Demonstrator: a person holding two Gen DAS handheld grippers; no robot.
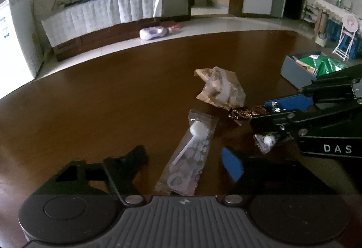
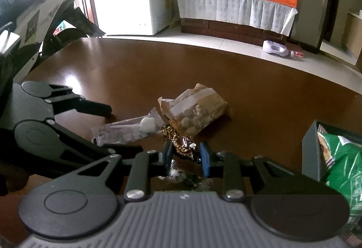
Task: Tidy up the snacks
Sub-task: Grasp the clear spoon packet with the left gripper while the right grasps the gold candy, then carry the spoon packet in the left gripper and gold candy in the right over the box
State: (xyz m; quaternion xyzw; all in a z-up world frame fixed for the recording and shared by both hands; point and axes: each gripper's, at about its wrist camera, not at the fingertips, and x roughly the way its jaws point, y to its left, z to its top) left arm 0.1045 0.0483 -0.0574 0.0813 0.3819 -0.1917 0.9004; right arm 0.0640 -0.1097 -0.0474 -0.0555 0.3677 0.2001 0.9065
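A clear packet holding a white lollipop lies on the brown table, between the fingers of my left gripper. The pads stand off its sides, so the gripper is open. My right gripper is shut on a dark brown and gold wrapped candy; in the left wrist view the same gripper comes in from the right with the candy between its pads. From the right wrist view, the left gripper straddles the lollipop packet.
A brown paper bag of round snacks lies just beyond both grippers. A small clear-wrapped white sweet sits under the right gripper. A grey box holding green packets stands at the right. The table's far edge curves ahead.
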